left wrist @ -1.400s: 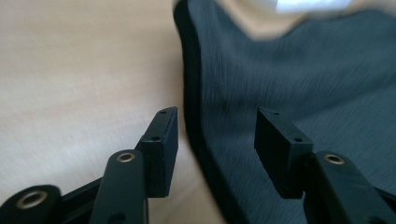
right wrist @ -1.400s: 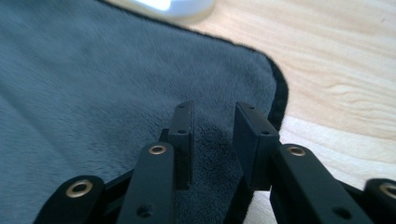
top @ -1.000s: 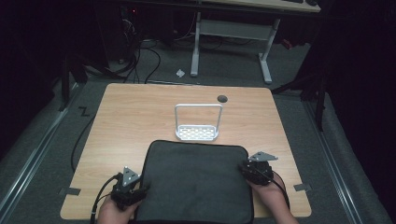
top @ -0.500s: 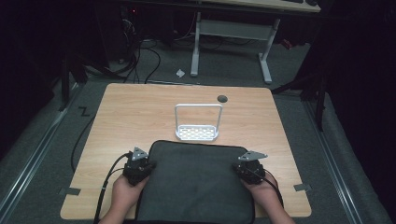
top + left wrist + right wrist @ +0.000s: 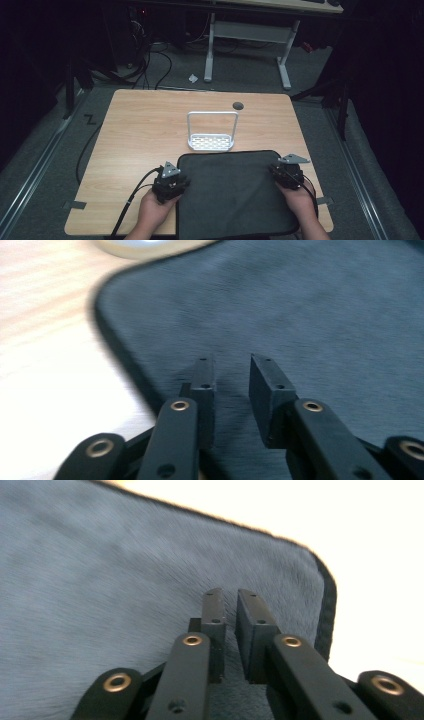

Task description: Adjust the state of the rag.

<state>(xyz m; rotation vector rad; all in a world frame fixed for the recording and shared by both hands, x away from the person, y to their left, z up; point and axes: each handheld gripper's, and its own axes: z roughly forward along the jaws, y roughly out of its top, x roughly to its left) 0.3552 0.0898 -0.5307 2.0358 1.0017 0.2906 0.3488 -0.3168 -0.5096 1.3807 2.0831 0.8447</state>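
Note:
A dark, soft cloth (image 5: 235, 195) lies flat on the front half of the wooden table (image 5: 145, 135). My left gripper (image 5: 175, 179) rests at the cloth's left edge, held by a hand. In the left gripper view the gripper (image 5: 232, 362) hovers just over the cloth (image 5: 300, 305); its jaws have just been opening and nothing is between them. My right gripper (image 5: 281, 169) sits at the cloth's right edge. Seen in the right gripper view, this gripper (image 5: 229, 595) has a narrow bare gap over the cloth (image 5: 100, 570), its jaws also just opening.
A white wire rack (image 5: 211, 142) with a perforated base stands just behind the cloth's far edge, mid-table. A dark round hole (image 5: 238, 105) marks the tabletop near its back edge. Cables trail from both grippers. Another table's legs (image 5: 209, 50) stand on the floor beyond.
The cloth has shifted to the right on the table. Both grippers moved forward along its side edges, then rightward with it.

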